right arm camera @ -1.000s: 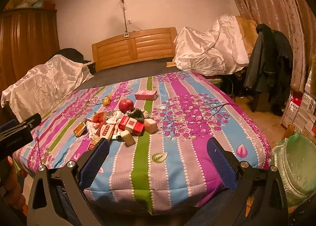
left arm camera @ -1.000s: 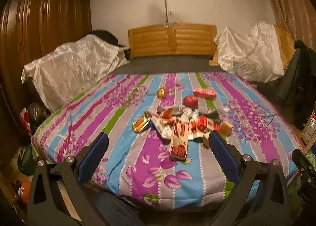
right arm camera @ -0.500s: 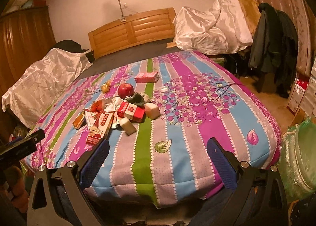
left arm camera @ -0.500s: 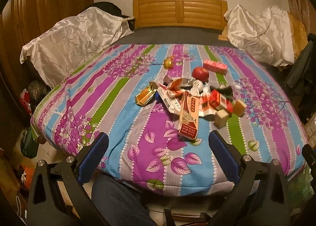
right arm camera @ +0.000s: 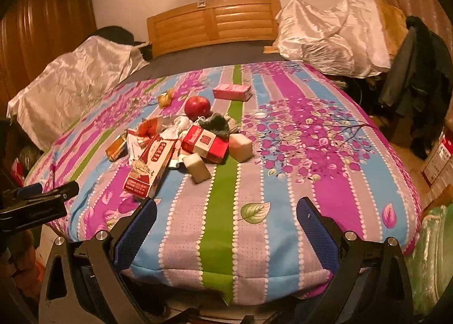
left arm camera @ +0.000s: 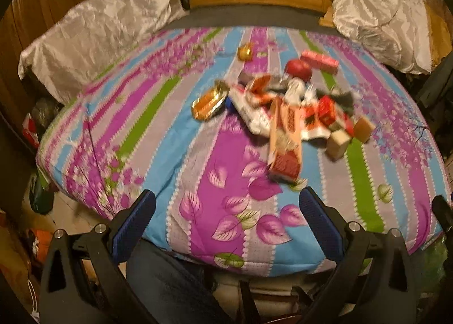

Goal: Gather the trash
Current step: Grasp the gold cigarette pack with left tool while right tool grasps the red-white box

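Nearest, left claw spread wide with nothing between its blue pads, poised over the near edge of the bed; right claw likewise gaping and empty above the same edge. Beyond, on the striped floral bedspread, a heap of trash around the middle of the bed, well apart from both claws: a long orange-red carton lying flat at the near left, two pale cream blocks just right of it, a red and white box behind, crumpled white wrappers and a dark rag among them, a gold foil packet off to the left. Farther back, a red apple, a small golden wrapper, then a pink box lying alone. Farthest, a wooden headboard.
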The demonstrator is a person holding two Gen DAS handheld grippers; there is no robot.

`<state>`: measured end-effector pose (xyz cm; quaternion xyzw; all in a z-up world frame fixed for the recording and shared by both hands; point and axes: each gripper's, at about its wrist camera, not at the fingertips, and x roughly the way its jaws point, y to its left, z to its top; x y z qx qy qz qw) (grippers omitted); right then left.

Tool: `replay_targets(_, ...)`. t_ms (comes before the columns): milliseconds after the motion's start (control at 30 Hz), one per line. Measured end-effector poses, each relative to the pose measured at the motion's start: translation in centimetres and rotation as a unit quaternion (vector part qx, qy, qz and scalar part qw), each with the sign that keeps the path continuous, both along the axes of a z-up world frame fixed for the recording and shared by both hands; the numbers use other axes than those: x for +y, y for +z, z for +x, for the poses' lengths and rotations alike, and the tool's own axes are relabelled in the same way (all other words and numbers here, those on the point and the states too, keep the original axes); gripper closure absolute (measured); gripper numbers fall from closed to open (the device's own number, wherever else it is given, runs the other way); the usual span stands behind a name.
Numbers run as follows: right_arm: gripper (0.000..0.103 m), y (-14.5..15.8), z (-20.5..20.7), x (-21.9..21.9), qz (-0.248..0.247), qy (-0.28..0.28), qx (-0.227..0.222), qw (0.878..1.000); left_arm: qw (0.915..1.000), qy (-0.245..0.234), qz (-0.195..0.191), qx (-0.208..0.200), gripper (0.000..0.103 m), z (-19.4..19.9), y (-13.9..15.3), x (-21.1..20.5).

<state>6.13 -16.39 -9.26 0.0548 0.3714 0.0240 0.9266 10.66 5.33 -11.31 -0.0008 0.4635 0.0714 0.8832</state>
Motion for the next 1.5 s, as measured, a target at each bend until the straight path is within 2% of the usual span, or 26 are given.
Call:
replay_targets(133,0.004,-1.4,1.8,0.3,-0.007,0.012,0.015,1.000,0.9988,0.017,-0.030,0.035,0.005,0.9,-2.8,2.9)
replay_targets(233,0.005,-2.6,3.6,0.7,-0.003,0.028,0.024,0.999,0.9982,0.026,-0.039,0.038,0.005,1.5,-3.8,4.7)
replay_targets(300,0.013,-3.4,4.7,1.3,0.006,0.050,0.032,0.998,0.9988,0.022,-0.030,0.033,0.005,2.1,-4.1,5.3)
replay_targets(367,0.020,-4.5,6.6,2.5,0.032,0.081,0.049,0.995,0.9991,0.016,-0.027,0.028,0.006,2.9,-4.2,5.8)
replay_targets(500,0.021,-5.7,9.9,5.4,0.103,0.127,0.077,0.984,0.9992,0.007,-0.026,0.029,0.007,5.5,-4.7,7.9)
replay_targets(533,0.021,-6.1,11.4,6.7,0.135,0.143,0.088,0.977,0.9989,0.009,-0.033,0.031,0.008,6.1,-4.9,8.6)
replay_targets(667,0.020,-7.7,15.7,9.8,0.195,0.129,0.125,0.964,0.9980,0.039,-0.041,0.029,0.008,7.8,-5.1,11.4)
replay_targets(700,0.017,-8.2,16.9,10.5,0.209,0.121,0.132,0.961,0.9977,0.047,-0.042,0.028,0.008,8.0,-5.1,12.0)
replay_targets(733,0.015,-8.7,17.7,11.1,0.216,0.116,0.138,0.960,0.9974,0.052,-0.044,0.026,0.008,8.2,-5.2,12.4)
replay_targets(833,0.014,-10.9,20.2,12.4,0.194,0.086,0.176,0.961,0.9964,0.051,-0.063,0.027,0.008,8.8,-5.5,13.4)
replay_targets(867,0.014,-11.7,20.8,12.6,0.203,0.081,0.191,0.957,0.9961,0.046,-0.071,0.025,0.008,9.1,-5.5,13.5)
replay_targets(933,0.037,-12.8,21.3,12.8,0.217,0.081,0.208,0.950,0.9958,0.021,-0.088,0.015,0.008,10.2,-5.5,13.5)
replay_targets(967,0.040,-13.3,21.4,12.8,0.224,0.082,0.216,0.947,0.9956,-0.006,-0.093,0.007,0.008,11.2,-5.6,13.2)
replay_targets(1067,0.041,-13.2,20.9,12.6,0.229,0.090,0.207,0.947,0.9926,-0.089,-0.082,0.000,0.008,13.9,-6.4,12.0)
replay_targets(1133,0.042,-12.8,20.5,12.4,0.229,0.095,0.203,0.947,0.9859,-0.155,-0.063,-0.008,0.008,16.3,-7.3,10.9)
replay_targets(1200,0.042,-12.0,19.8,12.0,0.230,0.098,0.200,0.947,0.9795,-0.195,-0.050,-0.002,0.008,18.3,-8.3,9.9)
replay_targets(1300,0.042,-10.9,18.9,11.4,0.232,0.105,0.198,0.947,0.9704,-0.240,-0.029,0.006,0.008,20.8,-9.7,8.9)
replay_targets(1367,0.042,-10.2,18.3,11.1,0.233,0.108,0.196,0.946,0.9682,-0.249,-0.004,0.022,0.008,22.2,-10.9,8.4)
replay_targets(1400,0.042,-9.8,18.0,11.1,0.231,0.111,0.195,0.947,0.9668,-0.253,0.008,0.036,0.010,23.0,-11.8,8.1)
replay_targets(1433,0.042,-9.5,17.3,10.6,0.231,0.114,0.193,0.947,0.9650,-0.258,0.011,0.046,0.023,23.4,-12.4,8.1)
replay_targets(1467,0.042,-9.1,16.8,10.2,0.228,0.116,0.191,0.948,0.9627,-0.266,0.004,0.051,0.031,23.6,-12.6,8.2)
replay_targets(1500,0.042,-8.7,16.6,10.2,0.224,0.119,0.187,0.949,0.9616,-0.271,-0.007,0.041,0.042,23.4,-12.3,8.3)
